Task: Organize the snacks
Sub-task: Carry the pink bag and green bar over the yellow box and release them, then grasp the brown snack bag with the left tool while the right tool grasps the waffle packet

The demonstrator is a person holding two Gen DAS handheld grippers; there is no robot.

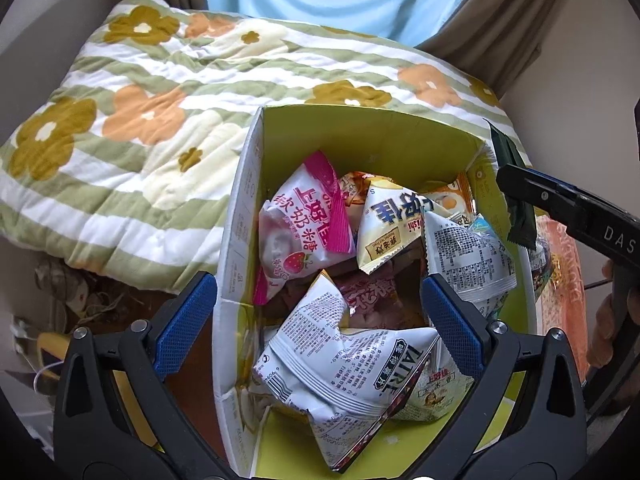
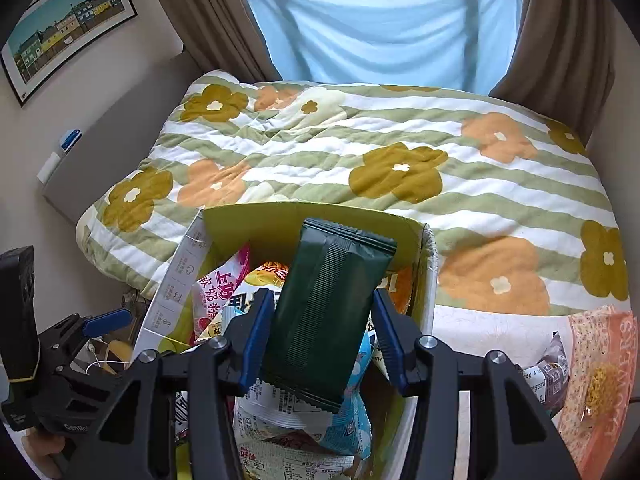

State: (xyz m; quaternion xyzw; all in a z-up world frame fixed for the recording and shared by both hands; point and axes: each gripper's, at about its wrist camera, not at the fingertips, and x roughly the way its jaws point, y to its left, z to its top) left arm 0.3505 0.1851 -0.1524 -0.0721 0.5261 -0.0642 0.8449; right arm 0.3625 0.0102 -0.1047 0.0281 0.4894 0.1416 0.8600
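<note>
A yellow-lined cardboard box (image 1: pixel 360 128) stands on the bed, filled with several snack packets, among them a pink strawberry packet (image 1: pixel 300 220) and a white packet (image 1: pixel 340 360). My left gripper (image 1: pixel 316 312) is open and straddles the box's near left wall. My right gripper (image 2: pixel 320 320) is shut on a dark green snack packet (image 2: pixel 324 312) and holds it above the box (image 2: pixel 256 220). It also shows at the right edge of the left wrist view, where the green packet (image 1: pixel 516 200) hangs over the box's right wall.
A striped floral quilt (image 2: pixel 360 152) covers the bed behind the box. A peach-coloured bag (image 2: pixel 600 380) and a small grey packet (image 2: pixel 552 364) lie to the right of the box. Curtains and a blue sheet hang at the back. A framed picture (image 2: pixel 68 36) is on the left wall.
</note>
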